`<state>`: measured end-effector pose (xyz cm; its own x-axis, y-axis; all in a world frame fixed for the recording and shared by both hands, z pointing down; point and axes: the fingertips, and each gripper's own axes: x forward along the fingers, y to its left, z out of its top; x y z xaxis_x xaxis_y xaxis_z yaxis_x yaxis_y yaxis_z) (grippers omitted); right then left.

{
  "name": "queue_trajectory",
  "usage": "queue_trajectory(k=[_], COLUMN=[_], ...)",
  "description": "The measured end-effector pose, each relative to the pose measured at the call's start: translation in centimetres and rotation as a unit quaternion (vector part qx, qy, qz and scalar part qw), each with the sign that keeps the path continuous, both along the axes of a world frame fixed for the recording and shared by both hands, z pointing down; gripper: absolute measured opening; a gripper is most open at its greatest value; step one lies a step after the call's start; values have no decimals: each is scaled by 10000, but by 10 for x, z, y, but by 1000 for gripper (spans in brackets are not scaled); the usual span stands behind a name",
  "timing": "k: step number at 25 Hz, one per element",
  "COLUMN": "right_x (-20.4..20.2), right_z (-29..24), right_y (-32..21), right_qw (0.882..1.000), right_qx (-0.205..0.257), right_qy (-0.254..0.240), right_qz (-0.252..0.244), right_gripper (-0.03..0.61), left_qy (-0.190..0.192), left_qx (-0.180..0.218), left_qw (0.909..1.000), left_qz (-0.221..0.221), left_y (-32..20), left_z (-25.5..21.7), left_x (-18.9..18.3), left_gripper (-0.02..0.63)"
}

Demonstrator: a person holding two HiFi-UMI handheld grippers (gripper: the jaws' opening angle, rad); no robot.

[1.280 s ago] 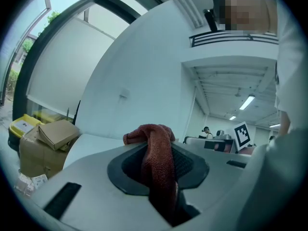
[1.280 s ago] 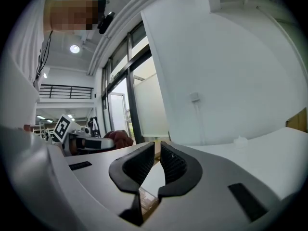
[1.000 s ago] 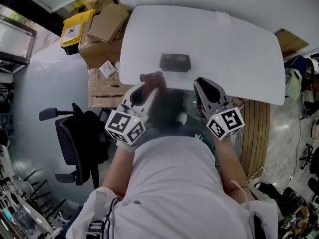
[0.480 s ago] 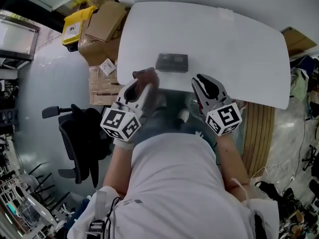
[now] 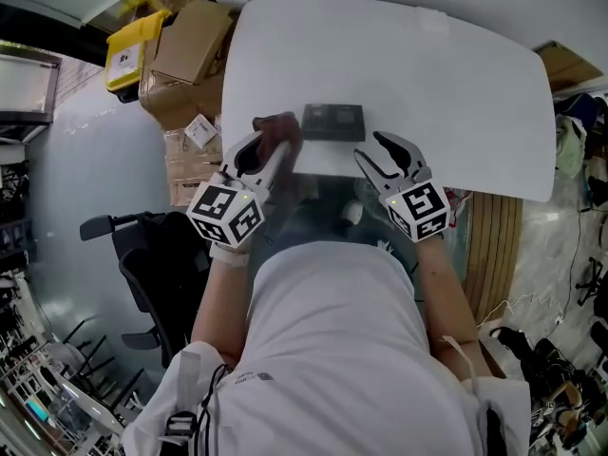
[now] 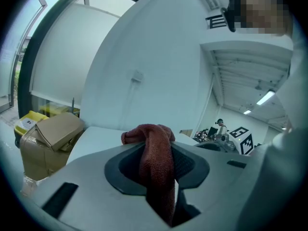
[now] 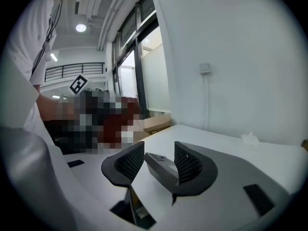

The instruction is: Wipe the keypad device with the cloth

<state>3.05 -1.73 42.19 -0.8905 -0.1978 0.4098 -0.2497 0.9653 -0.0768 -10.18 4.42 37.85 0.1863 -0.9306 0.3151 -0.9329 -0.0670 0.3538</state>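
Colours: dark red knit cloth (image 5: 278, 131), one shade throughout; the left gripper view shows the cloth (image 6: 156, 165) has a fine looped weave. Dark grey rectangular plastic keypad device (image 5: 333, 122), faint grid of keys on top. Rounded white table (image 5: 456, 93), plain. Yellow plastic bin (image 5: 128, 53) with white label. Plain brown cardboard boxes (image 5: 190, 41). Black office chair (image 5: 157, 274). Person's white shirt (image 5: 332, 350), unpatterned. Pale grey floor (image 5: 85, 179).
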Motion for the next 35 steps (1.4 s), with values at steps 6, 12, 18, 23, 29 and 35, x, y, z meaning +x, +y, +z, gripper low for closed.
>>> queue_trajectory(k=[6, 12, 18, 23, 29, 35], right_x=[-24, -34, -42, -45, -52, -51], right_z=[30, 61, 92, 116, 128, 134], right_y=[-7, -9, -15, -16, -14, -12], right_qw=[9962, 9904, 9795, 9703, 9658, 9621], right_qx=[332, 267, 385, 429, 373, 465], right_qy=[758, 1312, 1906, 2307, 2488, 2604], right_qz=[-270, -329, -517, -581, -626, -665], right_gripper=[186, 186, 186, 186, 186, 186], left_qy=[393, 1239, 1665, 1652, 1256, 753], left_qx=[-281, -617, -901, -1138, -1376, -1758], left_qw=[9984, 9870, 9729, 9656, 9550, 9256], left_qz=[298, 813, 1329, 1652, 2307, 3266], left_y=[-21, -42, -59, -66, -69, -62], left_z=[25, 54, 80, 105, 126, 142], left_x=[-29, -43, -46, -43, -34, -10], left_gripper=[113, 117, 150, 154, 132, 103])
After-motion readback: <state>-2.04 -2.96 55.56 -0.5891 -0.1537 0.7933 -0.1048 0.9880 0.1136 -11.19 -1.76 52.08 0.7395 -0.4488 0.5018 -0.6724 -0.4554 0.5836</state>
